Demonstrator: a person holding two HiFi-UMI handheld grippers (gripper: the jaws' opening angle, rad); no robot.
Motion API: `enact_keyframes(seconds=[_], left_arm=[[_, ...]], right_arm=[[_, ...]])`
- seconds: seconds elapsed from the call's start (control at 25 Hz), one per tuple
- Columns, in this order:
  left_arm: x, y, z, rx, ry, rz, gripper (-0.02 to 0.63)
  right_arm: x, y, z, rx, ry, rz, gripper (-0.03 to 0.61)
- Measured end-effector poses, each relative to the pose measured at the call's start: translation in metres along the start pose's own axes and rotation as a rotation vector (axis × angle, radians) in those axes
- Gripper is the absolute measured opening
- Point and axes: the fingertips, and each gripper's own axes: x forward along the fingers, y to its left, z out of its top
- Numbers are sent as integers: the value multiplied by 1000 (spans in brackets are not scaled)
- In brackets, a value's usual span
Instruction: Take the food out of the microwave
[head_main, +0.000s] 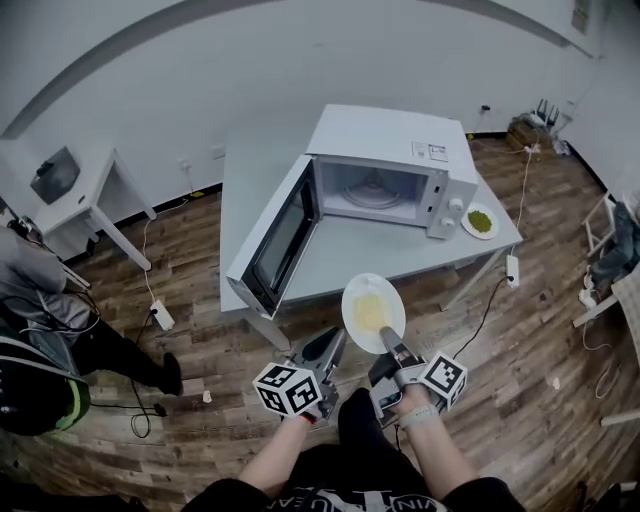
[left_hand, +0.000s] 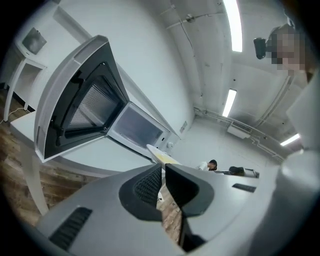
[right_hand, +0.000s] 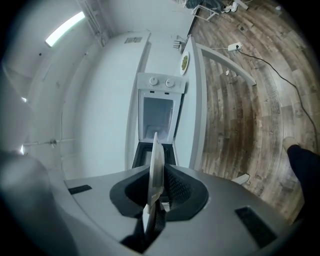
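one plate (head_main: 373, 313) gripped edgewise, right gripper (head_main: 388, 342) level

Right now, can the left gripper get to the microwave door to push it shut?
Probably yes. The left gripper is empty, and the open door sticks out on that side with nothing between them. The right gripper holds the plate off to the other side.

Premises appeared a bare test lab: blank white walls (head_main: 200, 90), cables (head_main: 147, 262) and a power strip (head_main: 162, 317) loose across the wood floor (head_main: 500, 400), one microwave (head_main: 395, 165) on a plain worktop (head_main: 250, 190).
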Motion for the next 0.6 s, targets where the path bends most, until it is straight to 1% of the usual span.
enact_keyframes(seconds=[0.32, 0.6], left_arm=[[-36, -21, -14, 0, -13, -10, 28], [-54, -33, -22, -5, -19, -20, 28]], right_arm=[[-39, -1, -30, 5, -1, -1, 55], [-66, 0, -44, 3, -19, -1, 55]])
